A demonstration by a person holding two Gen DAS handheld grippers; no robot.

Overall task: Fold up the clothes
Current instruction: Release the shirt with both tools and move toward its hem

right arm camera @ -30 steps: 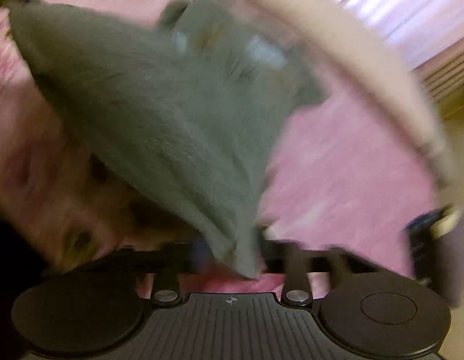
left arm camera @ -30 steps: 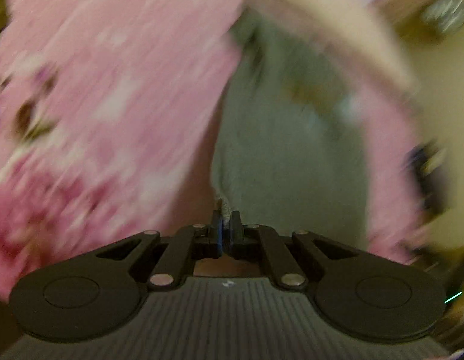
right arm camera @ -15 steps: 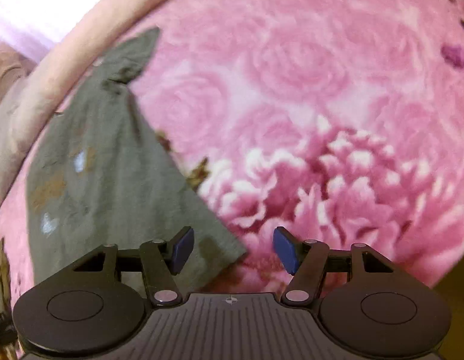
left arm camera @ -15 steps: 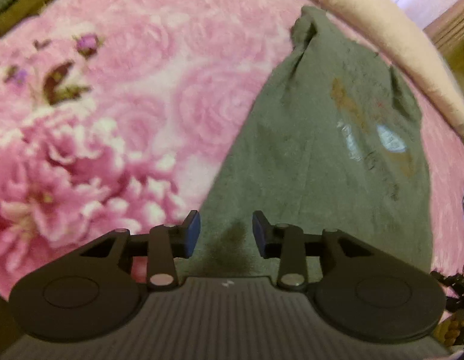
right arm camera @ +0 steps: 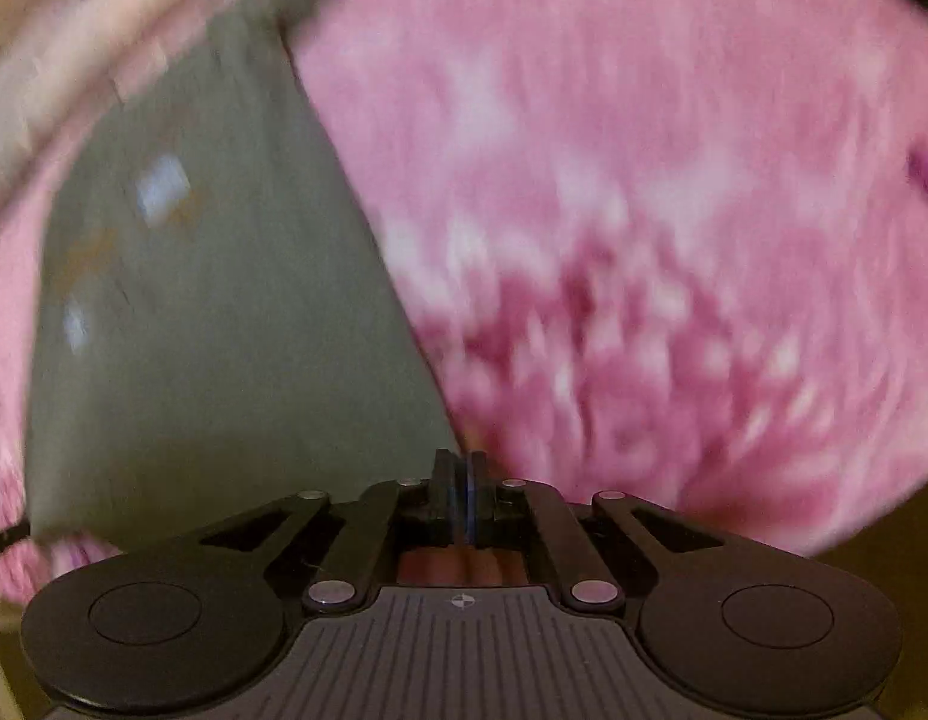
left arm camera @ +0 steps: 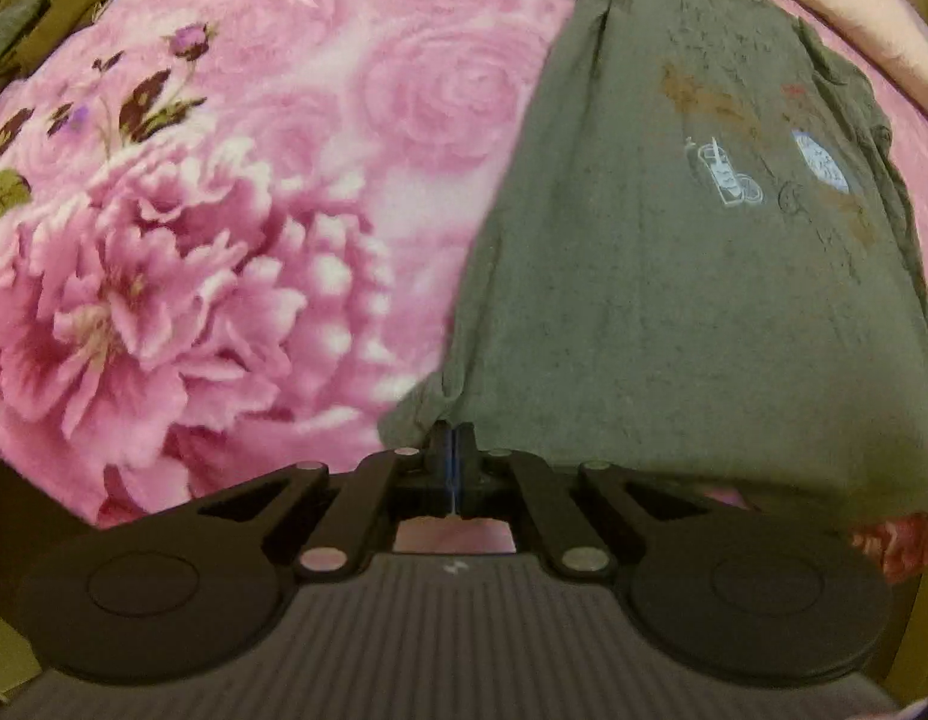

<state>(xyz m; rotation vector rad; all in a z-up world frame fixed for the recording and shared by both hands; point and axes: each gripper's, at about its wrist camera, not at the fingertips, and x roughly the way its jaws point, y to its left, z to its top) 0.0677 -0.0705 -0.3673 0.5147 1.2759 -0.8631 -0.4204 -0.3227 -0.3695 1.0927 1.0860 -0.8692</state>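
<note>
1. Left gripper (left arm camera: 455, 450): jaws clenched on the near hem corner of the grey T-shirt (left arm camera: 673, 276).
2. T-shirt lies on the pink floral blanket (left arm camera: 254, 240).
3. Right gripper (right arm camera: 462, 480): jaws closed at the shirt's other corner; motion blur hides whether fabric is caught.

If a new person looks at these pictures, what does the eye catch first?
First, the pink flowered blanket that fills both views. On it lies the grey T-shirt, printed side up, at the right of the left wrist view. The left gripper is shut on its near corner.
</note>
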